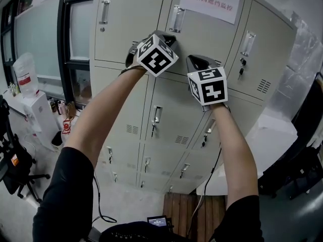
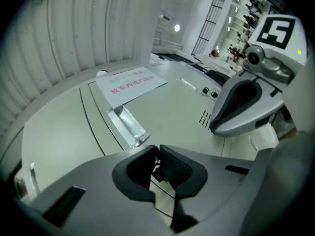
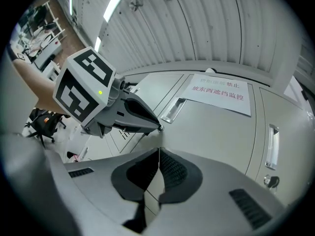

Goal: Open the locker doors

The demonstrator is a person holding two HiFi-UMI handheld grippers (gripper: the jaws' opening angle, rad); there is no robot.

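The left gripper (image 2: pixel 157 150) has its fingers (image 2: pixel 173 167) pinched on a dark key (image 2: pixel 158 173) near the locker door (image 2: pixel 182 107) edge, at 5 o'clock of the handle (image 2: pixel 127 127), while the right gripper (image 3: pixel 159 149) fingers (image 3: pixel 172 171) rest together, empty.

The smooth grey floor (image 1: pixel 136 200) carries the pale grey metal locker bank (image 1: pixel 171 130), which stands upright on it. Left of the locker bank stands a white box-shaped water dispenser (image 1: pixel 40 120). Further left of the locker bank, a black swivel chair with a castor base (image 1: pixel 17 178) rests on the floor. In front of the locker bank's base lies a brown slatted wooden board (image 1: pixel 186 210), flat. Right of the locker bank stands a white flat-topped table (image 1: pixel 267 150).
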